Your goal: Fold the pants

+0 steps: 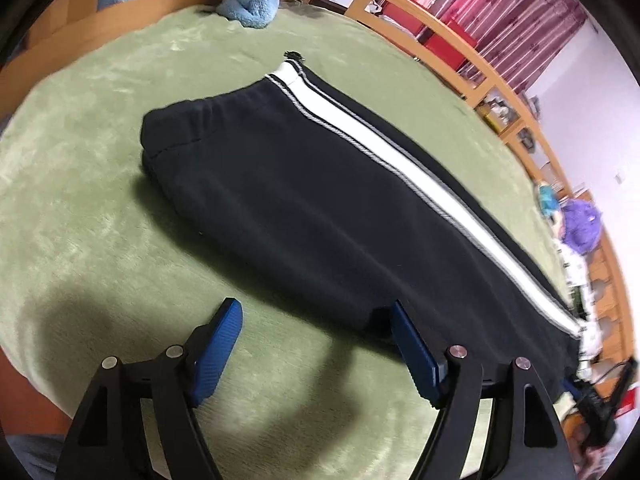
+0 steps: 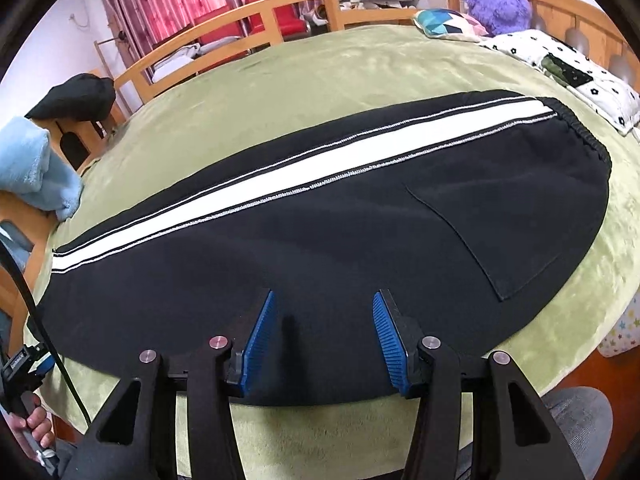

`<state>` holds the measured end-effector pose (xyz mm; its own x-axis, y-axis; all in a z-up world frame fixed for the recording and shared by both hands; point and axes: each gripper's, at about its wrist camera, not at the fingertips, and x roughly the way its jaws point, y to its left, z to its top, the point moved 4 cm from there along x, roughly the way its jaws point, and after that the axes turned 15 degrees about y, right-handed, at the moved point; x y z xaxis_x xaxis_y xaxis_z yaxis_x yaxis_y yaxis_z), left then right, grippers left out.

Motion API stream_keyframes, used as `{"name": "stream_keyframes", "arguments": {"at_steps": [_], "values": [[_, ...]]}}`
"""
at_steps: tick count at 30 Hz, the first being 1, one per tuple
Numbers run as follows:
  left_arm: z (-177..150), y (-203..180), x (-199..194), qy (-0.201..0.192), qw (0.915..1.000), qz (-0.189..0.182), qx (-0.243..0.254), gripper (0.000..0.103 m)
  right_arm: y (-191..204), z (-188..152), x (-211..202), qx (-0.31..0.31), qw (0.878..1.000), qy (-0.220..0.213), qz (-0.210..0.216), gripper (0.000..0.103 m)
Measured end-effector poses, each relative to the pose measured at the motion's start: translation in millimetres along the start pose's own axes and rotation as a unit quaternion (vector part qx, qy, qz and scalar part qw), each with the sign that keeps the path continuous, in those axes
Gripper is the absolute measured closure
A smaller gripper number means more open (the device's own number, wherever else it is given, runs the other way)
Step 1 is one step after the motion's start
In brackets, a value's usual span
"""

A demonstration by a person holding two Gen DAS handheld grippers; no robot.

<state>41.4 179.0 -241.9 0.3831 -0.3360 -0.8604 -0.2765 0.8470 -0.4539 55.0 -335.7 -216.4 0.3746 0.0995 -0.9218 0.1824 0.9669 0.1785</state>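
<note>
Both grippers' blue fingers [image 2: 262,330] apart over flat black pants [image 2: 320,240] (white side stripe [image 2: 280,176]), nothing clamped.

Black pants [image 2: 320,248] w/ white stripe; green blanket [image 2: 320,76]; blue pads [image 2: 260,344].

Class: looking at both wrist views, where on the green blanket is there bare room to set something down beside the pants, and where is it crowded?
Bare green blanket lies between the pants and the wooden rail, and on the side of the pants away from their white stripe, toward the blue towel. It is crowded beyond the waistband: the patterned pillow, cushion and purple plush toy sit there.
</note>
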Motion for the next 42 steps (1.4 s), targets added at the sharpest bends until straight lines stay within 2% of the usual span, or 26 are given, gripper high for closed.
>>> {"name": "stream_keyframes", "arguments": {"at_steps": [2,6,9,20,29,42], "values": [[-1.6,-3.2,-1.0,0.005,0.9998,-0.019,0.0,0.028,-3.3,-0.6,-3.2,0.001,1.0,-0.005,-0.002,0.051],[-5.3,-10.0,0.5,0.01,0.9994,-0.031,0.008,0.027,-11.4,-5.7,-1.6,0.01,1.0,-0.007,-0.002,0.049],[-6.1,-12.9,6.4,0.021,0.9993,-0.03,0.004,0.027,-18.0,-10.9,6.5,0.023,1.0,0.006,0.006,0.049],[-4.0,-19.4,13.4,0.029,0.9993,-0.025,-0.003,0.027,-40.4,-12.6,13.1,0.05,0.999,0.011,0.016,0.049],[-2.2,-25.9,8.0,0.016,0.9992,-0.033,0.011,0.027,-47.4,-10.5,13.6,0.06,0.998,0.012,0.021,0.049],[-1.2,-14.5,8.7,0.019,0.9994,-0.029,-0.003,0.027,-50.5,-9.4,17.1,0.061,0.998,0.014,0.017,0.049]]}}
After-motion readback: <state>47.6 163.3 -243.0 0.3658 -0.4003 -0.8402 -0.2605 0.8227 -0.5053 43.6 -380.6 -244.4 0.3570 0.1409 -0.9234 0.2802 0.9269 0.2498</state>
